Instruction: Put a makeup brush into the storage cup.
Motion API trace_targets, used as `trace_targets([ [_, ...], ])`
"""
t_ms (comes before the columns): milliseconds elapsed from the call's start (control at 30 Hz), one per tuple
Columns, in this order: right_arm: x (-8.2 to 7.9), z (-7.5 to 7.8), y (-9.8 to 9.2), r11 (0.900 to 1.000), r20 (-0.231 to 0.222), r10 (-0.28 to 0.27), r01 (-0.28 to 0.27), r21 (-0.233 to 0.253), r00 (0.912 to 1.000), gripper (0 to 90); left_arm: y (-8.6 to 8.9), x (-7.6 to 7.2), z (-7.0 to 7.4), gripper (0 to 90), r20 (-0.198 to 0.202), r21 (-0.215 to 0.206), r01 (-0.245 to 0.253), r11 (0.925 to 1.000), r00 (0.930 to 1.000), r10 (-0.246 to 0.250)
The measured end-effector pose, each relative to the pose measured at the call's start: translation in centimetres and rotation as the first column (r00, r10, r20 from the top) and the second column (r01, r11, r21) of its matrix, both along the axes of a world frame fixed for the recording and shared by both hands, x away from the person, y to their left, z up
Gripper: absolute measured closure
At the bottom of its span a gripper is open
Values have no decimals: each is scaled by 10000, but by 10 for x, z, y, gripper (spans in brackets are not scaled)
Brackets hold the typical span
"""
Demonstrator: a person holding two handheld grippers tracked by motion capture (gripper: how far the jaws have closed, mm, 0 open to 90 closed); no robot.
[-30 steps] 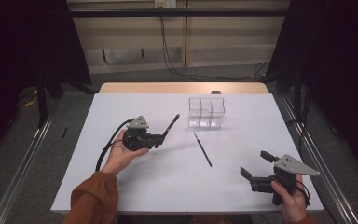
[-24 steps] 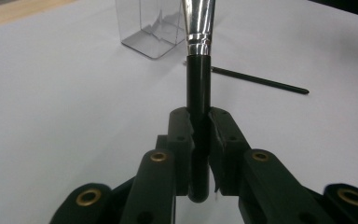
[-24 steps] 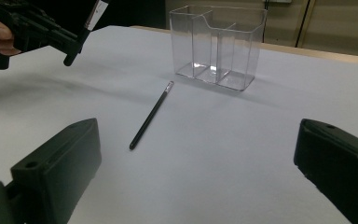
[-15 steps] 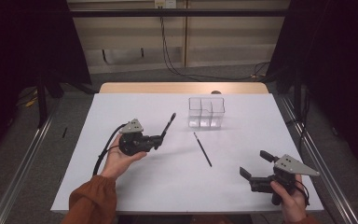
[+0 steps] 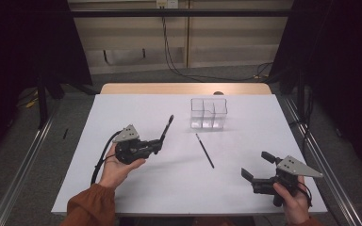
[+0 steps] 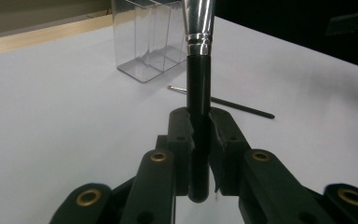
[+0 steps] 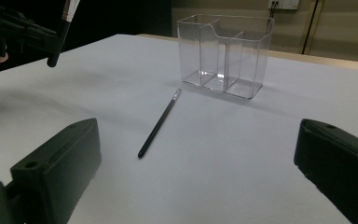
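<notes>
We hold a brush (image 5: 166, 129) in our left gripper (image 5: 159, 143), jaws clamped on its black handle, lifted above the white table (image 5: 136, 188) with its head pointing toward the clear organizer (image 5: 209, 113). Our right gripper (image 5: 259, 165) rests near the table's front edge, jaws wide apart. A thin pencil (image 5: 205, 150) lies flat between the grippers, just before the organizer.
</notes>
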State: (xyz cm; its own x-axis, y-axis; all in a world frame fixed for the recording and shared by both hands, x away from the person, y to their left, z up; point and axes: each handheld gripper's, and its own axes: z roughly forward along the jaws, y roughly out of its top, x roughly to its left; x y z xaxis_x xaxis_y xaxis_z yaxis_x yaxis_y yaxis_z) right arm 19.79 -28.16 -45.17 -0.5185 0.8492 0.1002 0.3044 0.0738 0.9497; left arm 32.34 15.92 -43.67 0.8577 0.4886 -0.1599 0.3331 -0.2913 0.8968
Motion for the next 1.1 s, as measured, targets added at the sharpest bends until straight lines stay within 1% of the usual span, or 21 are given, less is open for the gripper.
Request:
trace_targets([
  [33, 0, 0, 0, 10000, 7, 25, -25, 9, 10000, 0, -1, -3, 0, 798, 133, 80, 19, 10000, 9999, -20],
  [100, 1, 0, 1, 9999, 45, 102, -102, 43, 9999, 0, -2, -7, 1, 798, 59, -87, 80, 9999, 10000, -80],
  [167, 1, 1, 3, 9998, 111, 177, -178, 108, 9998, 0, -3, -11, 2, 798, 71, -102, 144, 9998, 9999, -143],
  [233, 1, 2, 4, 9995, 183, 297, -298, 37, 9994, 0, -3, -17, 1, 798, 18, -254, 155, 9996, 9999, -155],
  [300, 1, 2, 6, 9991, 187, 385, -388, 151, 9991, 0, -2, -23, 0, 798, 63, -80, 206, 9998, 9998, -205],
  [367, 2, 2, 8, 9988, 155, 454, -457, 161, 9988, 0, -2, -27, 0, 798, 69, -212, 234, 9995, 9997, -233],
  [400, 3, 2, 9, 9987, 145, 475, -477, 163, 9988, 0, -2, -29, 1, 798, 104, -208, 229, 9995, 9997, -227],
  [500, 4, 4, 12, 9982, 117, 575, -577, 178, 9983, 0, -3, -34, 0, 798, 133, -287, 217, 9994, 9997, -213],
  [533, 4, 5, 13, 9978, 134, 642, -644, 134, 9978, 0, -4, -36, 0, 798, 167, -306, 200, 9993, 9997, -195],
  [567, 5, 5, 15, 9972, 117, 736, -738, 93, 9972, 0, -4, -37, 0, 798, 78, -388, 269, 9989, 9996, -266],
  [600, 5, 6, 17, 9968, 137, 800, -800, 11, 9967, 0, -5, -38, 0, 798, 110, -376, 276, 9989, 9996, -273],
  [667, 6, 7, 20, 9959, 181, 899, -900, 70, 9958, 0, -6, -40, 0, 798, 59, -401, 417, 9983, 9991, -415],
  [767, 8, 10, 26, 9943, 193, 1057, -1059, 125, 9942, 0, -9, -44, 0, 797, 83, -555, 464, 9974, 9989, -461],
  [900, 11, 13, 35, 9905, 242, 1351, -1356, 209, 9905, 0, -17, -48, -2, 797, 119, -668, 551, 9962, 9984, -544],
  [1000, 14, 17, 43, 9871, 240, 1570, -1576, 266, 9873, 0, -24, -50, -2, 797, 192, -643, 703, 9954, 9974, -692],
  [1067, 17, 19, 50, 9833, 244, 1790, -1797, 299, 9835, 0, -29, -50, -2, 797, 220, -634, 789, 9949, 9967, -776],
  [1100, 18, 20, 54, 9796, 241, 1981, -1988, 287, 9799, 0, -32, -50, -2, 797, 165, -645, 820, 9945, 9966, -811],
])
